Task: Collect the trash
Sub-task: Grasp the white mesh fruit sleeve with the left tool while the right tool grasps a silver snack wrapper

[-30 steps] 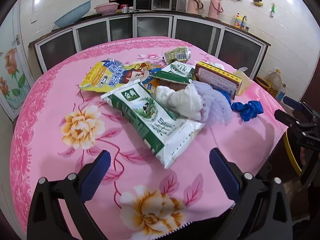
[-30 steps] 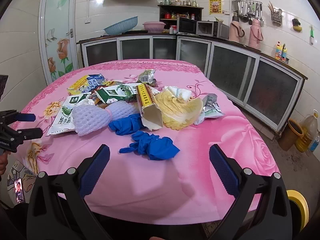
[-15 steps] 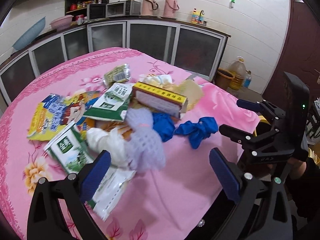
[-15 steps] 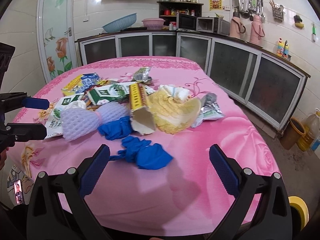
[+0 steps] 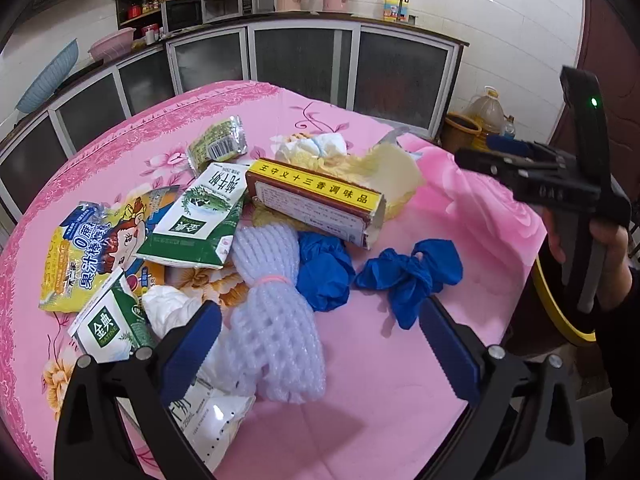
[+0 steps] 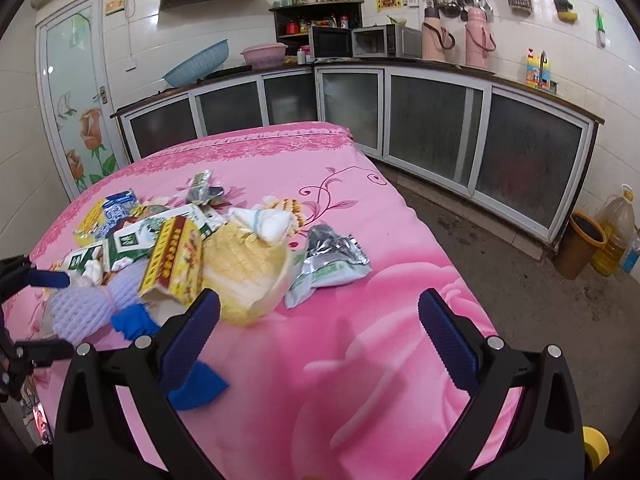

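Trash lies piled on a pink floral tablecloth: a white foam net, two blue gloves, a yellow-topped carton, green milk packs, a yellow snack bag, white tissue, yellow foam sheet, a silver pouch. My left gripper is open, just above the foam net. My right gripper is open over bare cloth, right of the pile; it also shows in the left wrist view.
Kitchen cabinets curve behind the table. A brown bin and oil bottle stand on the floor at right. A yellow-rimmed container sits below the table edge by my right hand.
My left gripper has swung right and closer over the pile, now at the foam net. My right gripper has moved forward and right over the table.
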Demonstrator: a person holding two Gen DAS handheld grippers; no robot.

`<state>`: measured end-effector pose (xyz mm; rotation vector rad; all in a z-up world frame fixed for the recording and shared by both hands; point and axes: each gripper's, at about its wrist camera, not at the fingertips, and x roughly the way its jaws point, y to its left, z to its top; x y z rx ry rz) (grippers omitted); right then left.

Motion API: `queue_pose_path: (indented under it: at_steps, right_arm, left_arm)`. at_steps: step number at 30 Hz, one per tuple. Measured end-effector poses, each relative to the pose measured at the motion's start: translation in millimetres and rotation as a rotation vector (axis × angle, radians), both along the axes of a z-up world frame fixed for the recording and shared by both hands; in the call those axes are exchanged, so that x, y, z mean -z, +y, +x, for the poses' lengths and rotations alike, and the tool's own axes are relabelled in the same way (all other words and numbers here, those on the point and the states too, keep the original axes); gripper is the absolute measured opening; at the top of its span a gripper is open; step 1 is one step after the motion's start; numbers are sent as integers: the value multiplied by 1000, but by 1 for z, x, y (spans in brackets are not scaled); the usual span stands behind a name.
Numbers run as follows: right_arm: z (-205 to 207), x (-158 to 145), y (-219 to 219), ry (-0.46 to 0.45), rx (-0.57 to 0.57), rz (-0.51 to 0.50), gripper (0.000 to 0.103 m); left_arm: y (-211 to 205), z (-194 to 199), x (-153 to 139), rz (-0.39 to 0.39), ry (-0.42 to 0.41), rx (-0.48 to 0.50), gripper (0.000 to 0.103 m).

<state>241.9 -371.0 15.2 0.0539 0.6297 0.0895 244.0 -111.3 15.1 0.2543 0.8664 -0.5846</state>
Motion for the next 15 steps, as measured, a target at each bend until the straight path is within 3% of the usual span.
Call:
queue_pose_path:
  at_steps: [3,9,15]
  right_arm:
    - [19,-3,-13,17,-10,29,95]
    - [67,13,-38,173,-108,27,94]
    - [99,27,-40,251,-172,52,89]
  left_arm:
    - [-2,6,3,4,26,-6,95]
    - [-5,13,13,34,62,-1,95]
    - [-10,27,21,2,114,-2,95]
